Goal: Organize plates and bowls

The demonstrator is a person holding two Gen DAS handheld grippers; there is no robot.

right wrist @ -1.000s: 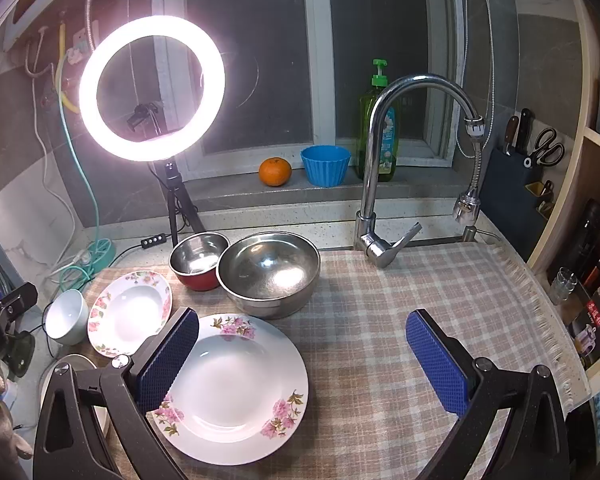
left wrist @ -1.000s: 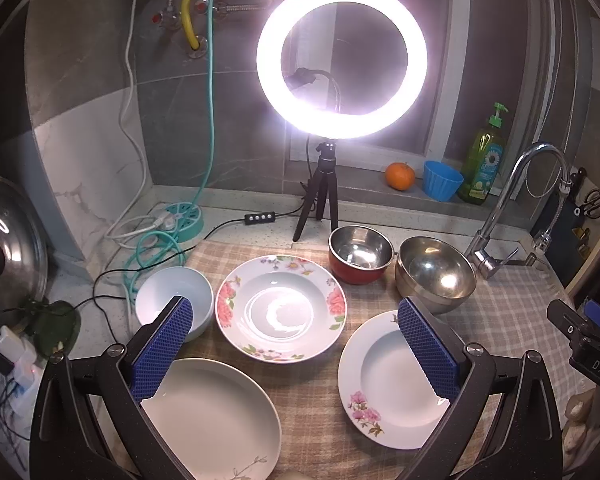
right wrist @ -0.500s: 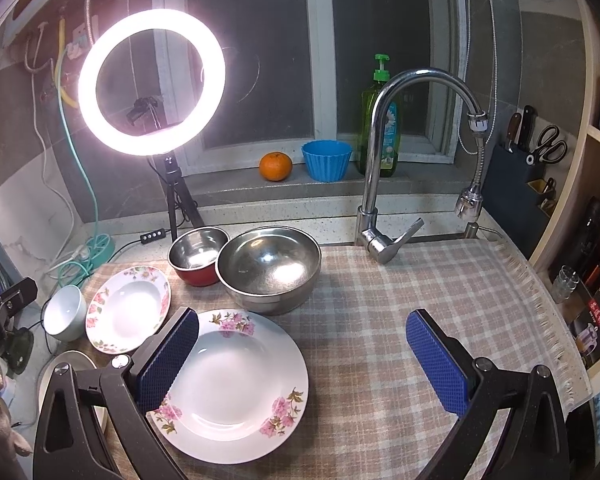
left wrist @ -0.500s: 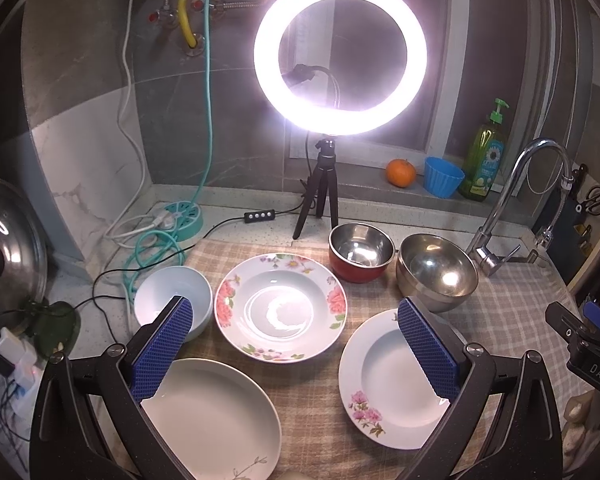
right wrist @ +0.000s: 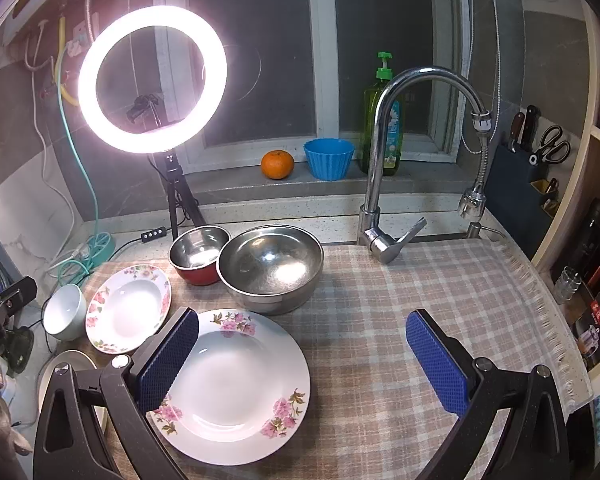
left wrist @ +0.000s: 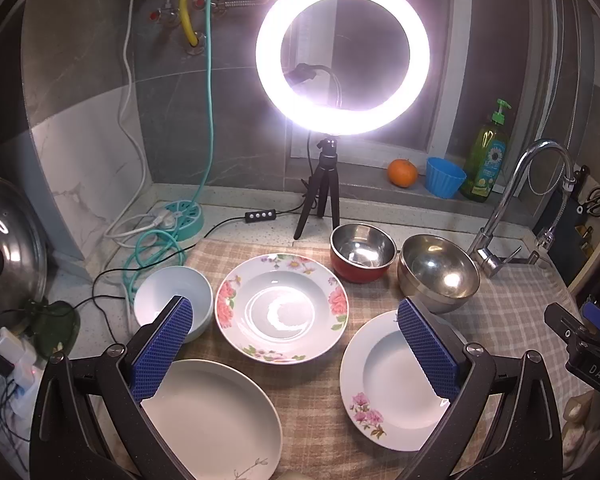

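While both your grippers hover above the checked cloth (right wrist: 400, 292), each holds nothing. Your left gripper (left wrist: 296, 344) gapes wide over the flowered plate (left wrist: 281, 307). Your right gripper (right wrist: 302, 356) spreads wide beside the pink-flowered plate (right wrist: 236, 388).

Glossy plates (left wrist: 281, 308), shiny steel bowls (right wrist: 271, 266), woven cloth (right wrist: 440, 280).

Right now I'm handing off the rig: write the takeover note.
Left hand-held gripper: open, holding nothing, above the plates.
Right hand-held gripper: open, holding nothing.
On the cloth: rose plate, pink-flower plate, plain plate, red bowl, steel bowl.
White bowl sits at the cloth's left edge.
Done: nothing stacked.
Left: stack plates, nest bowls.
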